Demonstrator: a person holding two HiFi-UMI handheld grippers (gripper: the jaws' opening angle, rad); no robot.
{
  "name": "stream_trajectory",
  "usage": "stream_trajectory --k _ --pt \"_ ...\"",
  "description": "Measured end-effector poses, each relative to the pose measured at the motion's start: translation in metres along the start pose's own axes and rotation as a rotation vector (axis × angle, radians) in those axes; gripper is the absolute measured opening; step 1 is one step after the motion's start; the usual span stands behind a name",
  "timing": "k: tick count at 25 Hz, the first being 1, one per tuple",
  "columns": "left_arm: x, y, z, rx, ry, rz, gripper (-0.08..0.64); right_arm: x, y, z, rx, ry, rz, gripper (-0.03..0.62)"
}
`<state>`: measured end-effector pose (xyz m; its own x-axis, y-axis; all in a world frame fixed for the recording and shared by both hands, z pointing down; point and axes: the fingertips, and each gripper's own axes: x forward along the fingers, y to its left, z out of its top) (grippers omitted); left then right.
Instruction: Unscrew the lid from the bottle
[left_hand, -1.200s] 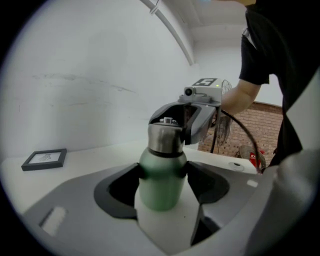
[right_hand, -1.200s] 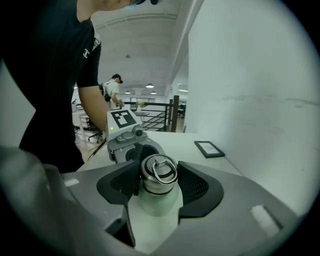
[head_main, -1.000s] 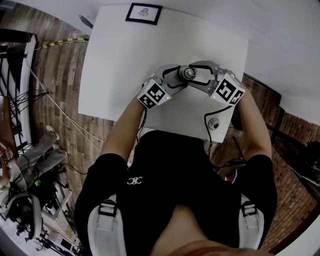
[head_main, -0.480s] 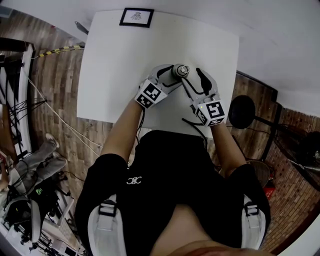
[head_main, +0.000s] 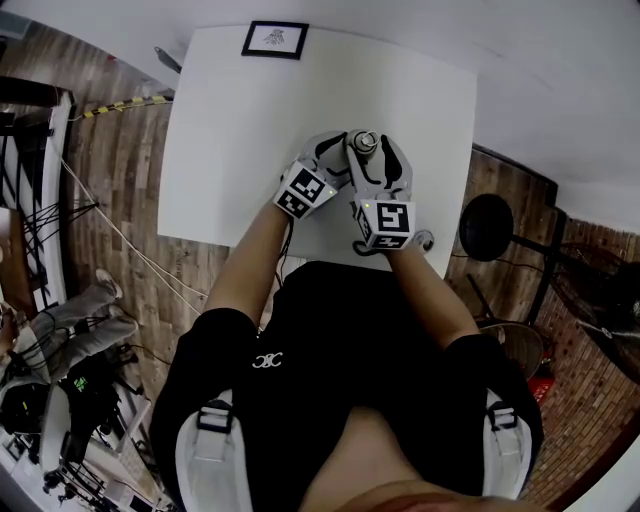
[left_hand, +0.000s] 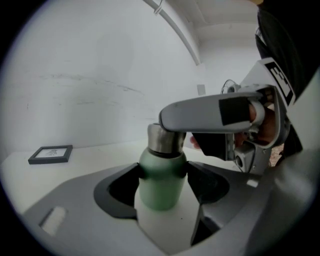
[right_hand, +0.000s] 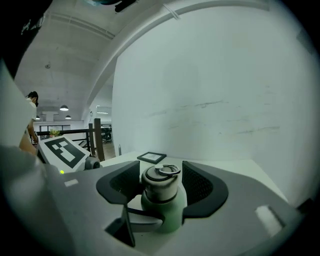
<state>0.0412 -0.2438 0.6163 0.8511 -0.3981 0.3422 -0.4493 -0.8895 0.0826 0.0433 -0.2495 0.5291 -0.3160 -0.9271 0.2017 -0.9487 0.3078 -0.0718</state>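
A green bottle with a silver lid stands on the white table. In the head view the bottle sits between both grippers. My left gripper is shut on the green body, with a pad pressed against each side. My right gripper reaches in from the near side and straddles the lid closely. A thin dark slit shows at the lid's left, so contact is unclear. A metal ring lies on top of the lid. The right gripper's finger crosses above the lid in the left gripper view.
A small black picture frame lies at the table's far edge, beyond the bottle. A dark round stool stands on the brick-patterned floor to the right. A white wall rises behind the table. Cables run across the floor on the left.
The right gripper has swung around the lid from the bottle's right side to its near side. The left gripper and the bottle stay almost in place.
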Motion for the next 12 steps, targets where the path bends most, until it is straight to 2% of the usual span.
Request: stream_trajectory --k 7,12 --pt "-0.0008 0.0005 0.001 0.002 -0.003 0.001 0.356 0.005 0.0006 -0.0033 -0.047 0.022 -0.018 0.242" --pt "-0.0014 -0.0004 0.0003 0.006 -0.007 -0.005 0.356 0.0047 0.0022 -0.0044 -0.051 0.03 0.053 0.242"
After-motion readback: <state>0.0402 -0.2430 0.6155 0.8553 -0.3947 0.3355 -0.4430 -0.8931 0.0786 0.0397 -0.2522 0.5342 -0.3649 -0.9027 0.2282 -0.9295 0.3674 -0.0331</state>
